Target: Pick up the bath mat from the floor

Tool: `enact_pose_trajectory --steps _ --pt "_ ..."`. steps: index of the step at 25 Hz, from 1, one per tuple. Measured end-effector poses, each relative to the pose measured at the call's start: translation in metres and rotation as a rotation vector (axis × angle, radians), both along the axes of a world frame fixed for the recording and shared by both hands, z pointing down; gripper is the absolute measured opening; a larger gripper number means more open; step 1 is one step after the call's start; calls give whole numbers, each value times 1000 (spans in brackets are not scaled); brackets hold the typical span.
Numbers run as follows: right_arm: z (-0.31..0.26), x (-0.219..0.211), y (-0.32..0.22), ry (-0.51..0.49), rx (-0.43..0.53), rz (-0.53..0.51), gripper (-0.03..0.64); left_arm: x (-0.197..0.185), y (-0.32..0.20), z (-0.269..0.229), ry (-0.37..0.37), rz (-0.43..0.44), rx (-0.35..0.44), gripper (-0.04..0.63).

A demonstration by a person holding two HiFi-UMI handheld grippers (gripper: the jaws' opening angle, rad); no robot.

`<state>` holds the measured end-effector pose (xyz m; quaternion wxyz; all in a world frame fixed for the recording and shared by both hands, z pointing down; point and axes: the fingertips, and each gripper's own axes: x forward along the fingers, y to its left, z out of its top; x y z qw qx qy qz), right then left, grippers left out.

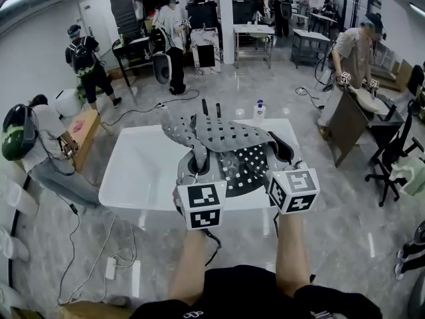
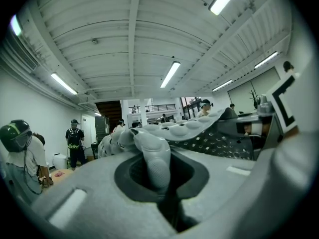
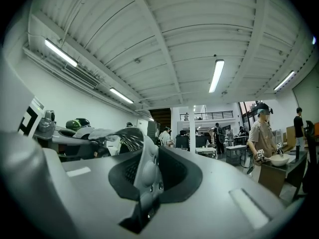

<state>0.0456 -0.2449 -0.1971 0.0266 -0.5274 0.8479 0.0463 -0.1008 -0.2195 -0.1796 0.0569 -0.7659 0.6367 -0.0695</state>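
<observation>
both the left tongs (image 2: 159,176) and the right tongs (image 3: 145,183) are clamping folds of the grey perforated bath mat (image 1: 232,138), holding it bunched above the near edge of the white counter (image 1: 143,171).

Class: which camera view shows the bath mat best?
Head view: nearly the whole mat, held by the left gripper and right gripper over the table. The left gripper view shows only a pinched fold and bumpy surface; the right gripper view only a clamped edge.
</observation>
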Motion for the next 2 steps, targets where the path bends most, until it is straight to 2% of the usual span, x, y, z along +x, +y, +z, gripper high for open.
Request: enact_pose_trajectory --steps 2 --pt "0 -1 1 4 9 3 23 -2 0 0 16 -1 1 23"
